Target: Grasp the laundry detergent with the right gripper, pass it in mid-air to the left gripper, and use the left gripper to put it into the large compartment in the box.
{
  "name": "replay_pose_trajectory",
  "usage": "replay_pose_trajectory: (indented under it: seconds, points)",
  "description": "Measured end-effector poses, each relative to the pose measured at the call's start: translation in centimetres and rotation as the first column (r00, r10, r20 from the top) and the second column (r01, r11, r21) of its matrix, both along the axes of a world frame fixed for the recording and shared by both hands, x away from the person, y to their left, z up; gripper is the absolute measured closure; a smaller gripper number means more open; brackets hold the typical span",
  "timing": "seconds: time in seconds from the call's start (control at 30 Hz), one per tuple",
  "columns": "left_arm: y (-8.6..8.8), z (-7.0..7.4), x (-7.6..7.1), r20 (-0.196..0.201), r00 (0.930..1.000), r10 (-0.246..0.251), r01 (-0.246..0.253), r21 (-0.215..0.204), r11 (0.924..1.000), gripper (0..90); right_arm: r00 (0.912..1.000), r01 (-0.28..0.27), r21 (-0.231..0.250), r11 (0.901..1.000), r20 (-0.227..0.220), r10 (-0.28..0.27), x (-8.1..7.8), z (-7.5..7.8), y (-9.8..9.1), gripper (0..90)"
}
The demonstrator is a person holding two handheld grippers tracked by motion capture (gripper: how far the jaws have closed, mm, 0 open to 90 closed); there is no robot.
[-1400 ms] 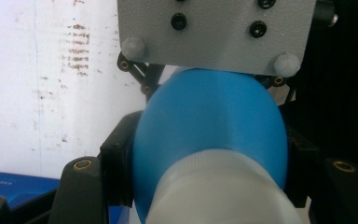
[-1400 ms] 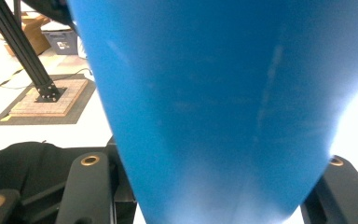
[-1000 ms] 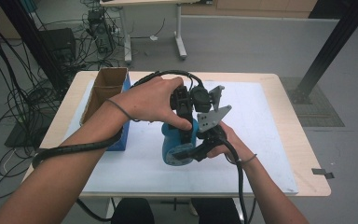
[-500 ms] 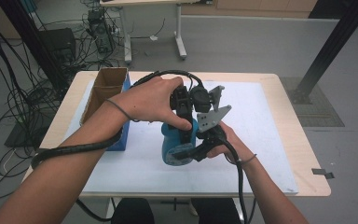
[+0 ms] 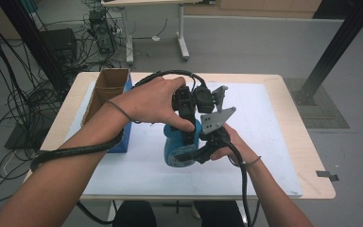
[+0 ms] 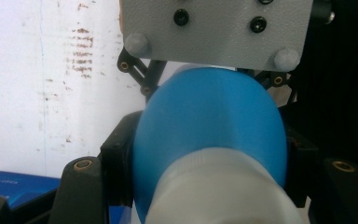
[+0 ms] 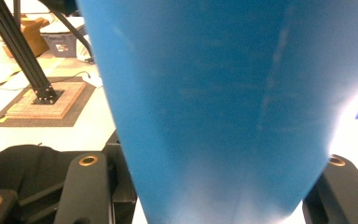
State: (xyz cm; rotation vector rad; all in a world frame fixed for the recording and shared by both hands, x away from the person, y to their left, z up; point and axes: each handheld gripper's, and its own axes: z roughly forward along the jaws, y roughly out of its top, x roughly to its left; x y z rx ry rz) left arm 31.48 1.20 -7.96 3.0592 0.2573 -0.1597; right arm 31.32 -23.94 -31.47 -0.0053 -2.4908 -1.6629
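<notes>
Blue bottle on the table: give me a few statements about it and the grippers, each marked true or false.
1. Both grippers clamp the blue bottle. True: the left gripper and the right gripper are each shut on it.
2. The bottle has a red cap. False: the cap is white.
3. An open cardboard box stands at the table's left side. True.
4. The bottle lies inside the cardboard box. False: it is over the white mat, between the hands.

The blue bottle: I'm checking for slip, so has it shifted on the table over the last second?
No. The blue bottle sits the same way beside the cardboard box in the high view, held by both tongs.
</notes>
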Motion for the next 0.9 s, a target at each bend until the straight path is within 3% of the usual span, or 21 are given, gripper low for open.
replay_pose_trajectory:
  seconds: [0.03, 0.17, 0.3, 0.57, 0.73, 0.9]
  points:
    - [-0.1, 0.0, 0.0, 0.0, 1.0, -0.003, 0.003, 0.005, 1.0, 37.9, 1.0, -0.001, 0.024, 0.9997, -0.002, 0.001, 0.0, -0.2, -0.2, 38.2]
    - [-0.1, 0.0, -0.1, 0.005, 1.0, -0.002, 0.002, 0.001, 1.0, 37.9, 0.9999, 0.01, 0.037, 0.9993, 0.012, -0.011, -0.4, -0.1, -0.2, 35.4]
    - [0.0, 0.2, -0.1, 0.008, 1.0, 0.001, -0.001, -0.006, 1.0, 37.9, 0.9998, 0.02, 0.034, 0.9992, 0.004, -0.02, -0.5, -0.1, -0.3, 30.9]
    - [-0.2, 0.6, -0.1, 0.012, 0.9999, -0.008, 0.008, 0.003, 1.0, 37.9, 0.993, 0.114, 0.028, 0.9931, -0.033, -0.113, -1.5, -0.6, -0.8, 15.6]
    - [-0.2, 0.6, -0.1, 0.013, 0.9999, -0.004, 0.004, 0.003, 1.0, 37.9, 0.9903, 0.135, 0.035, 0.9902, -0.035, -0.134, -1.8, -1.2, -1.1, 6.0]
    - [-0.1, 0.6, -0.1, 0.013, 0.9999, 0.005, -0.005, 0.003, 1.0, 37.9, 0.9902, 0.134, 0.038, 0.9902, -0.044, -0.132, -2.0, -1.6, -1.4, 3.7]
